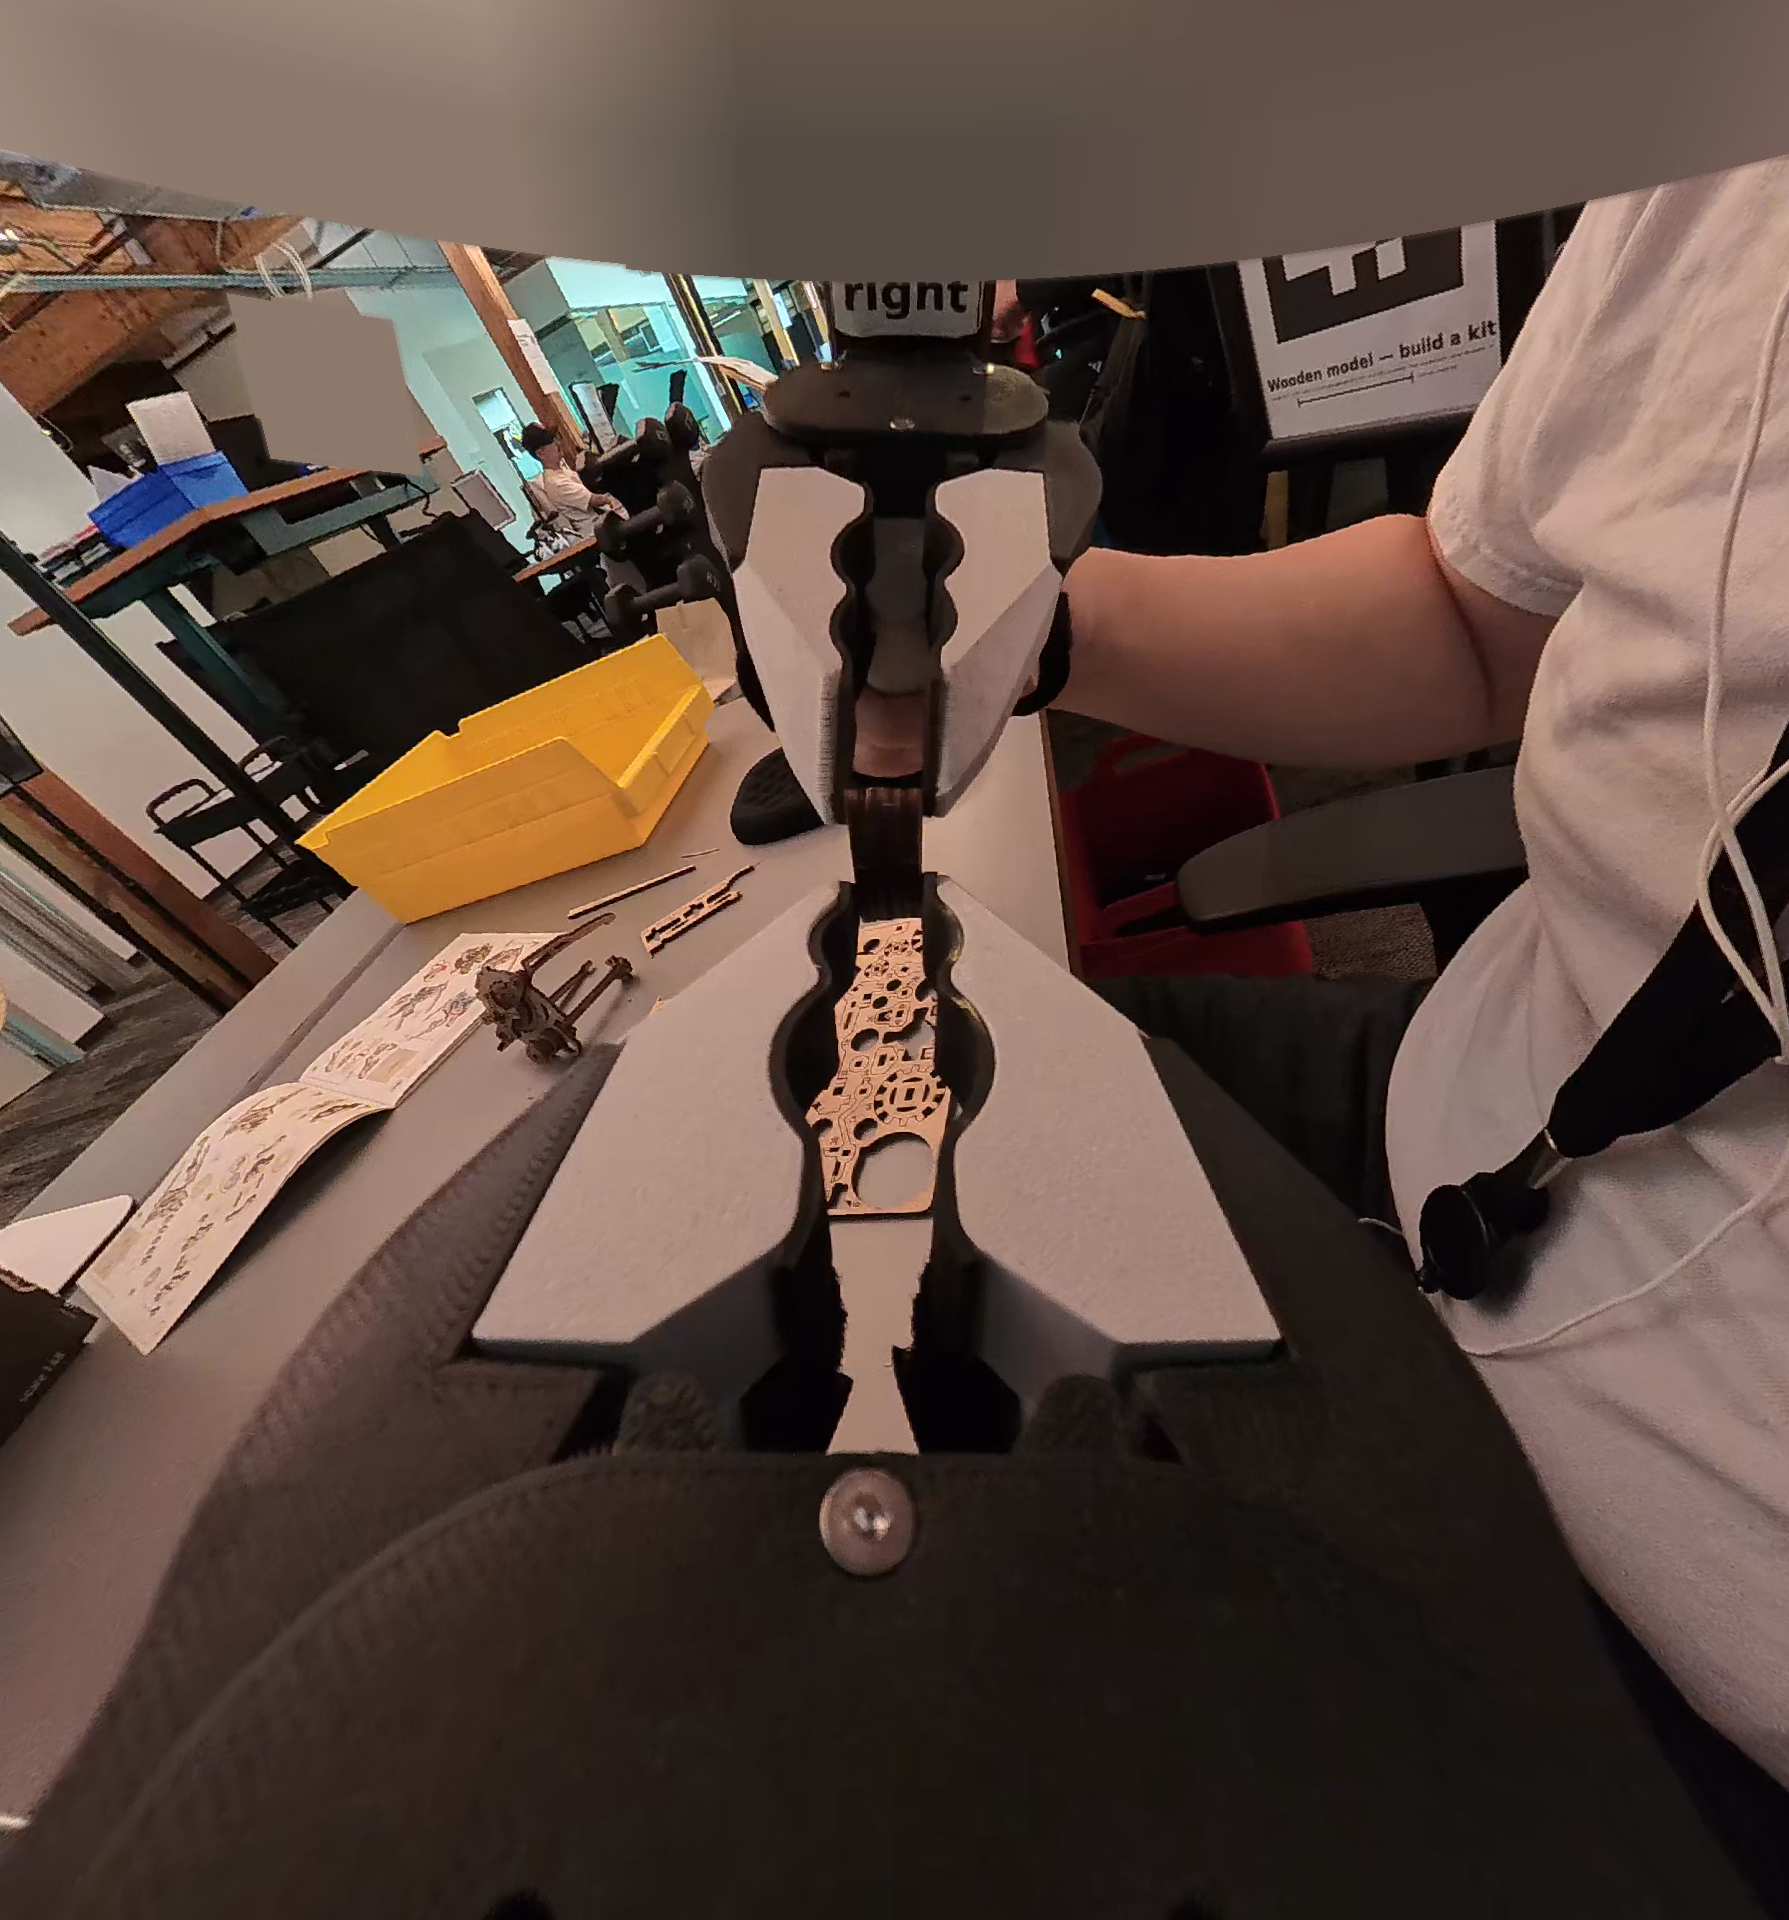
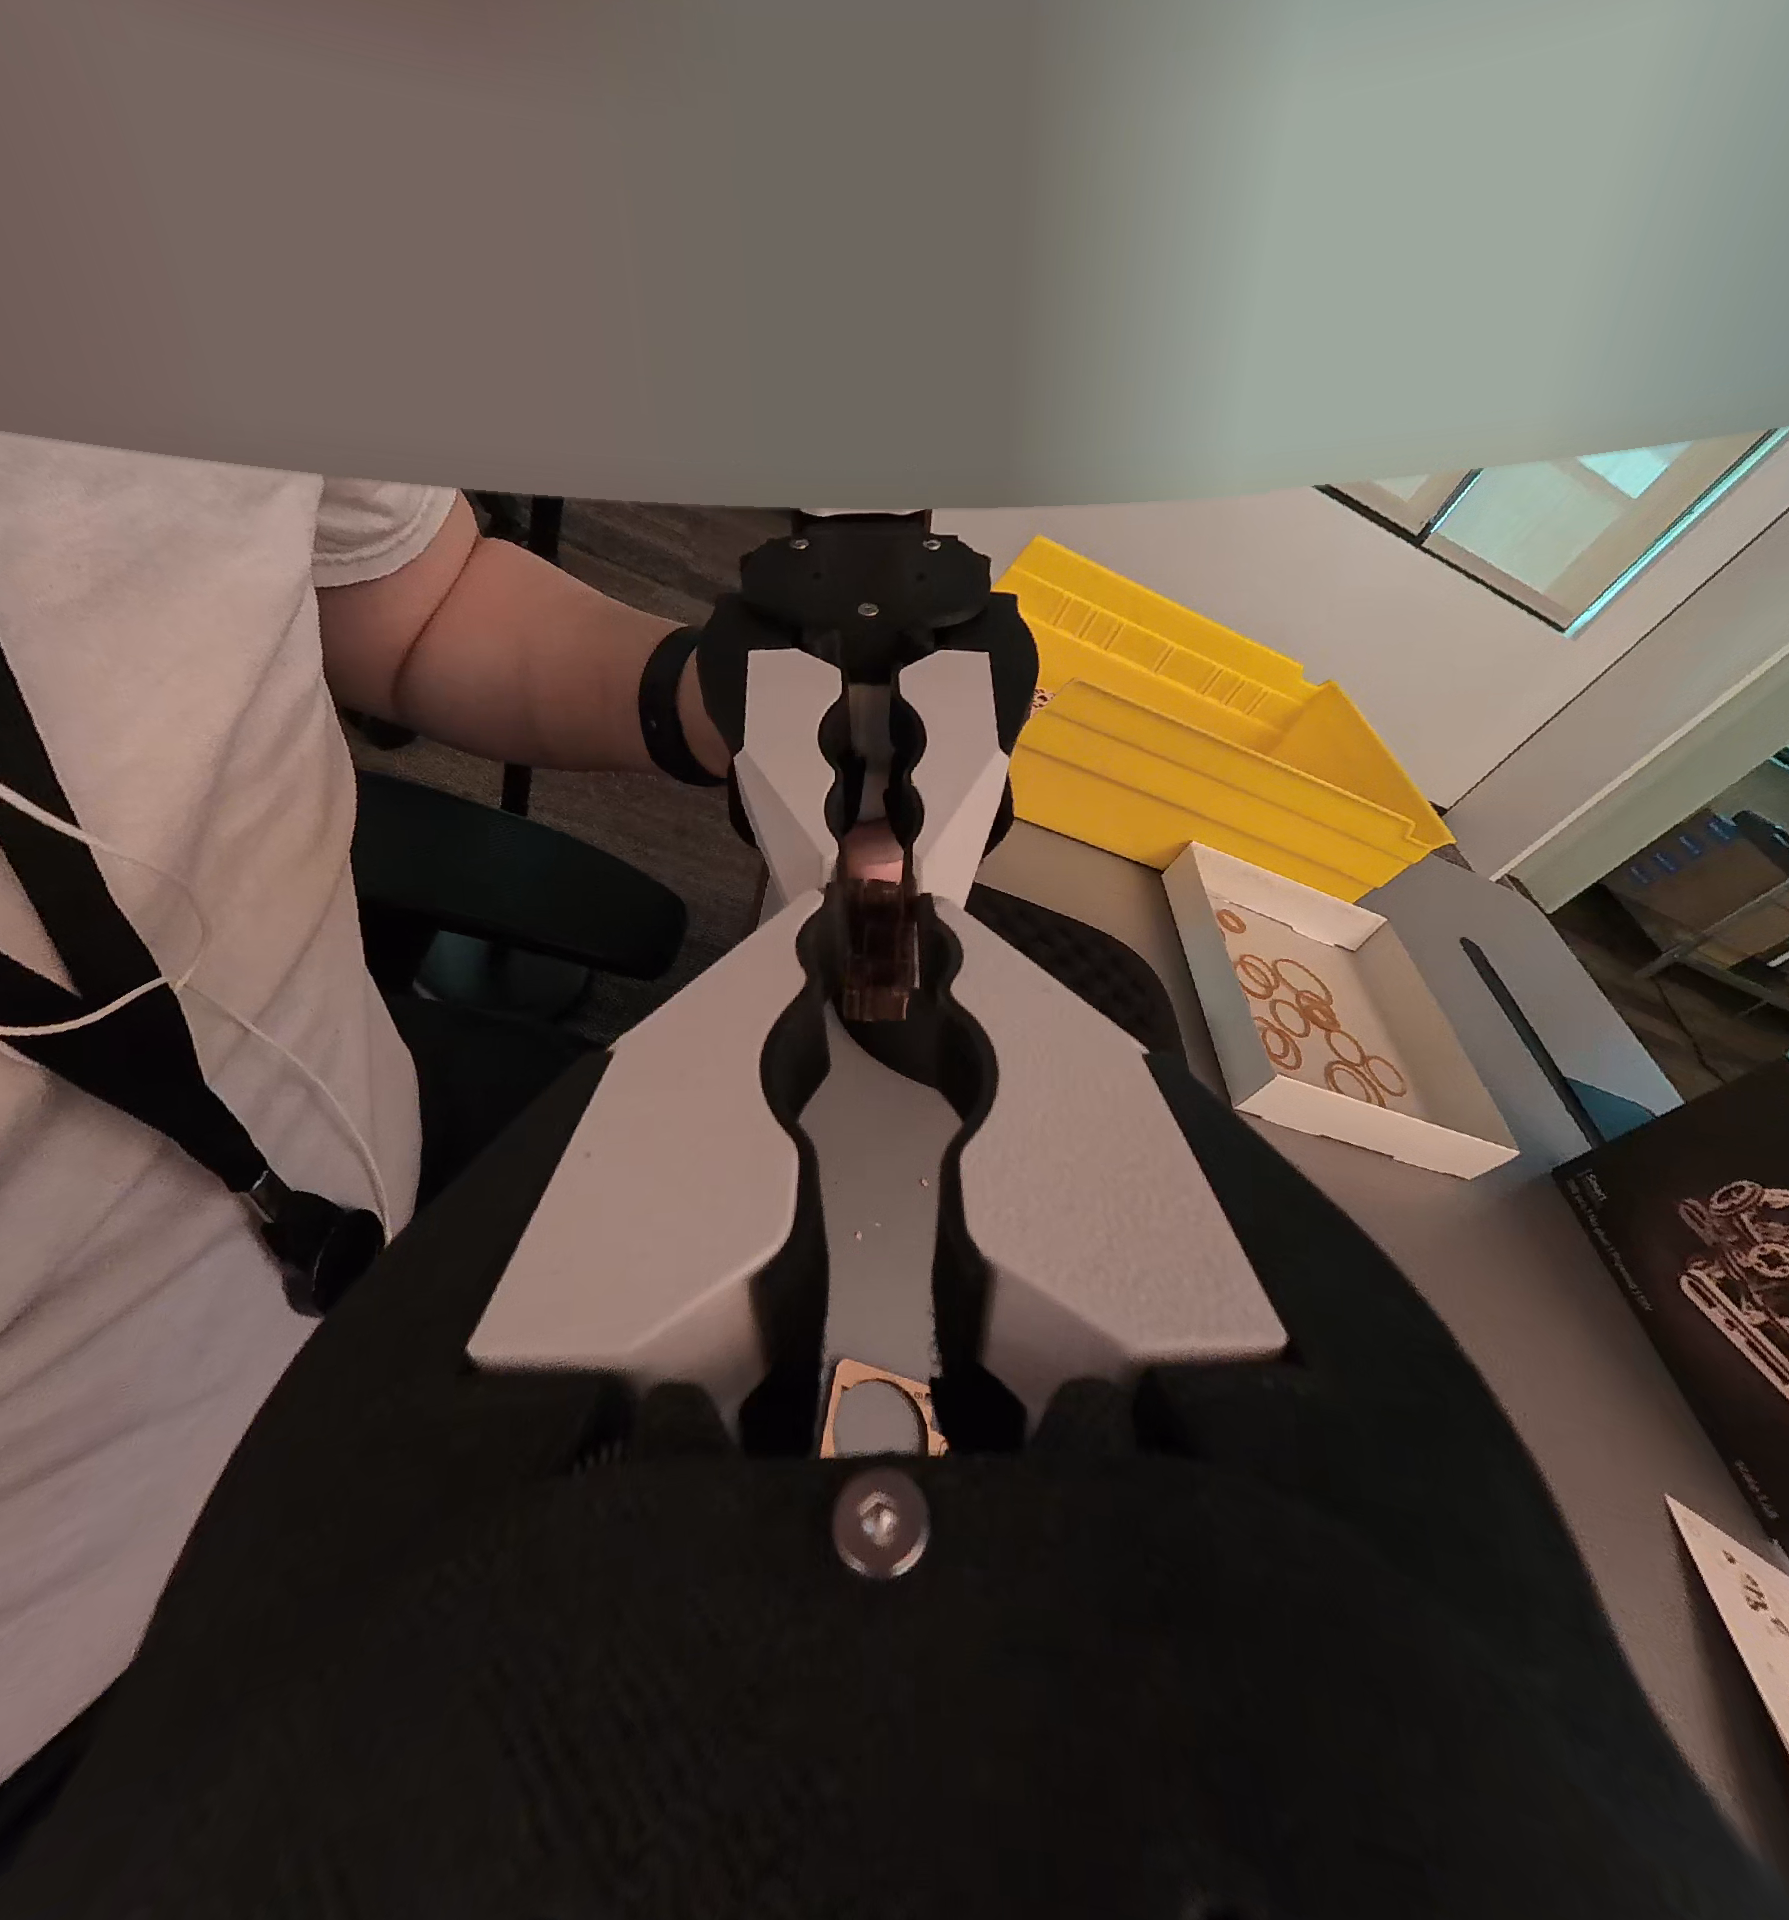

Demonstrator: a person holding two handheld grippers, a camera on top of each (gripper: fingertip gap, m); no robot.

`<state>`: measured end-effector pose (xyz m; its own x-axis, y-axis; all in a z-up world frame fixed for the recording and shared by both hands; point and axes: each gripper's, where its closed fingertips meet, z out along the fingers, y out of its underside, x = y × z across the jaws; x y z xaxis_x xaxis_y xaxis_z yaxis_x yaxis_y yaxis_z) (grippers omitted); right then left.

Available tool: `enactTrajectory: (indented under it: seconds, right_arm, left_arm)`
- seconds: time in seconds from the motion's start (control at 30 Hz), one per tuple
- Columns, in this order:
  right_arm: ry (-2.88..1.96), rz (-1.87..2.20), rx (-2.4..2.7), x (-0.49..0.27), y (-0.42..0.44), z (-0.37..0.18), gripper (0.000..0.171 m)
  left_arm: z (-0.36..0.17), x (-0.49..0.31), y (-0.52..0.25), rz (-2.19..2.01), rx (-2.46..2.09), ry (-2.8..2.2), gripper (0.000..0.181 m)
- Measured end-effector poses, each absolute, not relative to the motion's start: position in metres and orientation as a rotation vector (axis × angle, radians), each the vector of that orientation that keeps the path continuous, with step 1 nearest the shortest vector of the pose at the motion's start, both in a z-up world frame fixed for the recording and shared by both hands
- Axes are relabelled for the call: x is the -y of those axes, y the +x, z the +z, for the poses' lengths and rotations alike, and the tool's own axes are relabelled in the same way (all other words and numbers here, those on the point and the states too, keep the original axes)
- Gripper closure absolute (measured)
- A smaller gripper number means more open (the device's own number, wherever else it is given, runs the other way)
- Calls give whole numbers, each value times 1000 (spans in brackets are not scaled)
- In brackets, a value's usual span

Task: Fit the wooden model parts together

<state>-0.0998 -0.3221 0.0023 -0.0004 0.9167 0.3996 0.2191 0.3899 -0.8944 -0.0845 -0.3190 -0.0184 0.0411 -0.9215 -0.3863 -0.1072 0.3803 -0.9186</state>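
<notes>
My left gripper [image 1: 885, 899] and my right gripper [image 1: 885, 779] face each other tip to tip above the grey table [image 1: 246, 1195]. A small dark brown wooden part [image 1: 882, 844] bridges the two. Both pairs of fingers are closed on it, one at each end. In the right wrist view the part [image 2: 874, 961] sits between my right gripper's tips [image 2: 874, 914], with the left gripper [image 2: 874, 873] just beyond. A laser-cut plywood sheet [image 1: 885, 1081] lies on the table below. A partly built dark wooden model [image 1: 547, 1003] stands on an open instruction booklet [image 1: 381, 1049].
A yellow bin [image 1: 526, 790] stands at the far table edge. Loose wooden strips [image 1: 682, 914] lie near it. A white tray of wooden rings [image 2: 1305, 1023] and a black kit box [image 2: 1752, 1299] sit at the right. The person's torso [image 1: 1648, 727] is close by. Less than 4 cm separates the two grippers' tips.
</notes>
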Motion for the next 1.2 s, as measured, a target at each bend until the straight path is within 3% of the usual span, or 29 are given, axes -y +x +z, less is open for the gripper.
enactTrajectory:
  seconds: [1.2]
  right_arm:
    - [-1039,703,1436,324,-106,-2,158]
  left_arm:
    - [-19,323,-82,-817,-1424,-1010,171]
